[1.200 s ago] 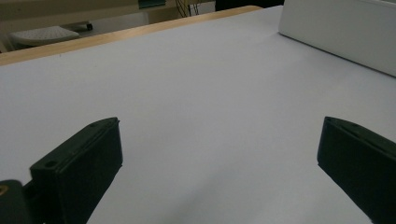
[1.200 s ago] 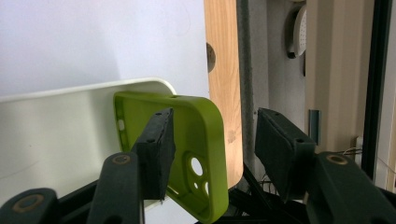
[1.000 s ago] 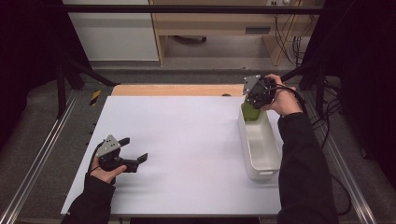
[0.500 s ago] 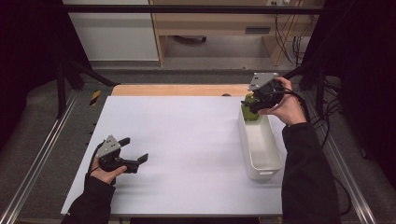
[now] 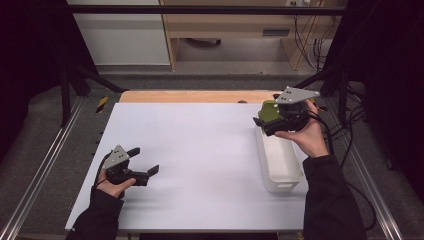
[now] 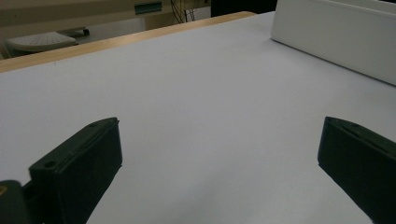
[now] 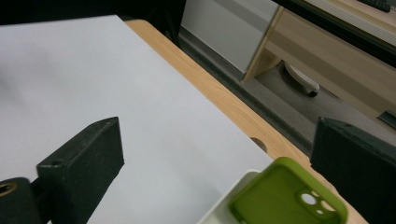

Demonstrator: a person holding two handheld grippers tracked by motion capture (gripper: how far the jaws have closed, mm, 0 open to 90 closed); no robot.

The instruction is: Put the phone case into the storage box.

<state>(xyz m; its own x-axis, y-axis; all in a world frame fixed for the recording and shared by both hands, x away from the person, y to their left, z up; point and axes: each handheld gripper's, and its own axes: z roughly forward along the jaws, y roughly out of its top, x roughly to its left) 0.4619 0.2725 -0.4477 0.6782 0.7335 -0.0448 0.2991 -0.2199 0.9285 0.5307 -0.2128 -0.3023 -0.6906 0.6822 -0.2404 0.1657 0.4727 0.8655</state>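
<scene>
A white tabletop (image 5: 200, 150) with a wooden strip along its far edge carries a long white tray (image 5: 280, 162) near its right side, a green phone case (image 5: 269, 111) standing in the tray's far end.

A tray (image 5: 280, 165) sits on the table (image 5: 200, 150) along its right edge, running front to back. A phone case (image 5: 268, 111) stands in the tray's far end — apparently leaning on the end wall. The right gripper (image 5: 265, 124) hangs just above that end; the left gripper (image 5: 145, 161) rests near the table's front-left, well apart from the tray.
</scene>
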